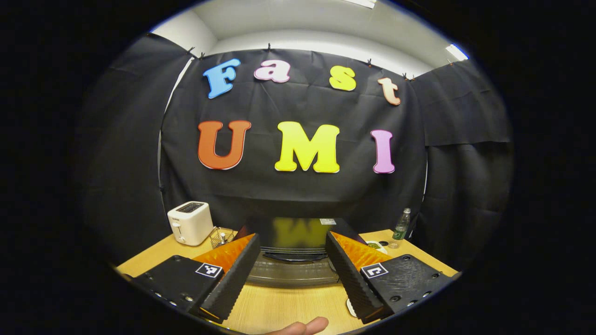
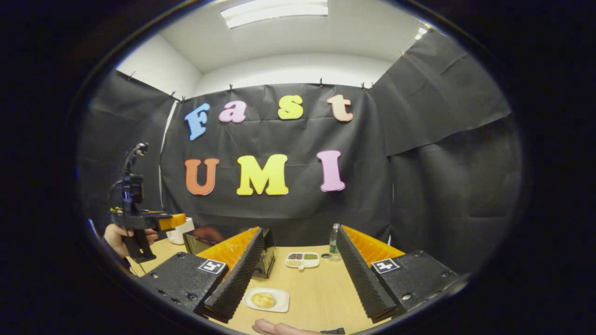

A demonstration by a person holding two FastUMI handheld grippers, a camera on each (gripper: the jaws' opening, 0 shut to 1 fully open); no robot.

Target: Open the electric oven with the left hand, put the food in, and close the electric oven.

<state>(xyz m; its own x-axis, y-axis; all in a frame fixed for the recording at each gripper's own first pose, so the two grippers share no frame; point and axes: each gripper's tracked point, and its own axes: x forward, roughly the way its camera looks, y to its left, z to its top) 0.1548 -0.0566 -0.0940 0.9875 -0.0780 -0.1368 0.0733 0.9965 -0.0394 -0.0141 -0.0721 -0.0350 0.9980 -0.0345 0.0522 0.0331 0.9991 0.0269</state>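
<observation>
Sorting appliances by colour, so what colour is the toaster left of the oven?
White toaster, clearest in the left gripper view.

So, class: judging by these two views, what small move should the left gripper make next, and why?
Probably ease the left gripper forward and down to the oven door's top edge. Its jaws are open and empty, the door looks shut, and the food waits on its plate.

This is a recording booth set up like a small kitchen. Black cloth [image 2: 442, 153] hangs all around as walls. A wooden worktop [image 2: 316, 288] holds an oven [image 1: 293, 253], a white toaster [image 1: 190, 222], a bottle [image 2: 333, 241] and plates of food [image 2: 265, 300].
</observation>
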